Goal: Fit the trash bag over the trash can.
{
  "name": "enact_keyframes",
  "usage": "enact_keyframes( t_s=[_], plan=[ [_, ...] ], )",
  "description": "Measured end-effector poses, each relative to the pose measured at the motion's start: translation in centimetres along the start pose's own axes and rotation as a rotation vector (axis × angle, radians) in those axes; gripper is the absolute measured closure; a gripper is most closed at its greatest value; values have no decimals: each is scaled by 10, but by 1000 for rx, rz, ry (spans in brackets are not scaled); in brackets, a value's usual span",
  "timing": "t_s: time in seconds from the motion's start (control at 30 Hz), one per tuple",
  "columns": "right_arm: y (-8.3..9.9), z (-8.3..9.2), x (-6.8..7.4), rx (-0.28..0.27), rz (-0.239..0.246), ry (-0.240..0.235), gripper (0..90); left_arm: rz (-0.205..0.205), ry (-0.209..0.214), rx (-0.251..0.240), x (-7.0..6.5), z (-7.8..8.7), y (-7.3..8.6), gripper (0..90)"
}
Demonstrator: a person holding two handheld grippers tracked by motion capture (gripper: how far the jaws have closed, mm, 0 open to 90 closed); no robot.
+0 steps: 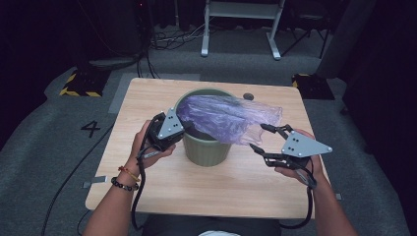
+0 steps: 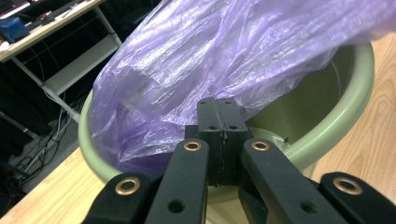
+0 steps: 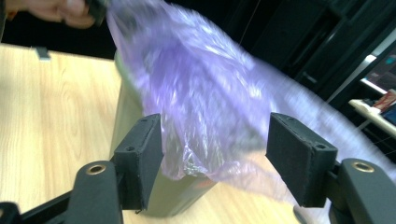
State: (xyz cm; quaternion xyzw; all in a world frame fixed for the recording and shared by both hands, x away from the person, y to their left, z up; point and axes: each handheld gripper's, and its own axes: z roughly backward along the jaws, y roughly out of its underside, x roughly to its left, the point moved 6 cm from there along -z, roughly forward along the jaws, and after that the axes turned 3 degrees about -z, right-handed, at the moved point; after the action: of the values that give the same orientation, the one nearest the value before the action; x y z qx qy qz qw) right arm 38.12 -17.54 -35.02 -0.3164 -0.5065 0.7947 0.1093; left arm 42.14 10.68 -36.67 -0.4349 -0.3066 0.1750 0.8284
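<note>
A green bin (image 1: 206, 145) stands near the middle of the wooden desk (image 1: 147, 93), a little toward its far edge. A purple plastic bag (image 1: 228, 118) lies across the bin's mouth and spills over the rim toward the desk's right edge. The left gripper (image 1: 183, 127) sits at the bin's left rim, where the bag's edge lies, held by the person's left hand (image 1: 147, 147). The right gripper (image 1: 262, 139) is just right of the bin, its fingers (image 1: 268, 129) spread apart, the bag's loose end just beside them. A small dark disc (image 1: 248, 96) rests near the far edge
</note>
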Motion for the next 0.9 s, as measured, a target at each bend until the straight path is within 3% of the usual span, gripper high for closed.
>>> enact_keyframes(
  t_s=[0.07, 0.17, 0.3, 0.4, 0.57, 0.73, 0.8, 0.9],
  plan=[
    [6, -5, 3, 17, 3, -16, 371, 16, 1, -8, 2, 2, 2, 900],
    [8, -15, 12, 38, 46, -38, 380, 51, 8, -29, 5, 5, 4, 900],
    [11, -28, 12, 59, 76, 30, 665, 69, 25, -38, 5, 10, 8, 899],
    [12, -33, 14, 41, 86, 27, 817, 76, 37, -55, 5, 17, 8, 872],
    [11, -35, 20, 31, 100, 29, 900, 87, 58, -86, 0, 30, 7, 736],
    [8, -36, 23, 33, 115, 21, 900, 132, 76, -156, -10, 41, -8, 406],
    [7, -36, 24, 39, 121, 23, 900, 117, 112, -181, -19, 44, -18, 347],
    [6, -36, 25, 38, 132, 22, 900, 61, 146, -200, -35, 47, -36, 276]
  ],
)
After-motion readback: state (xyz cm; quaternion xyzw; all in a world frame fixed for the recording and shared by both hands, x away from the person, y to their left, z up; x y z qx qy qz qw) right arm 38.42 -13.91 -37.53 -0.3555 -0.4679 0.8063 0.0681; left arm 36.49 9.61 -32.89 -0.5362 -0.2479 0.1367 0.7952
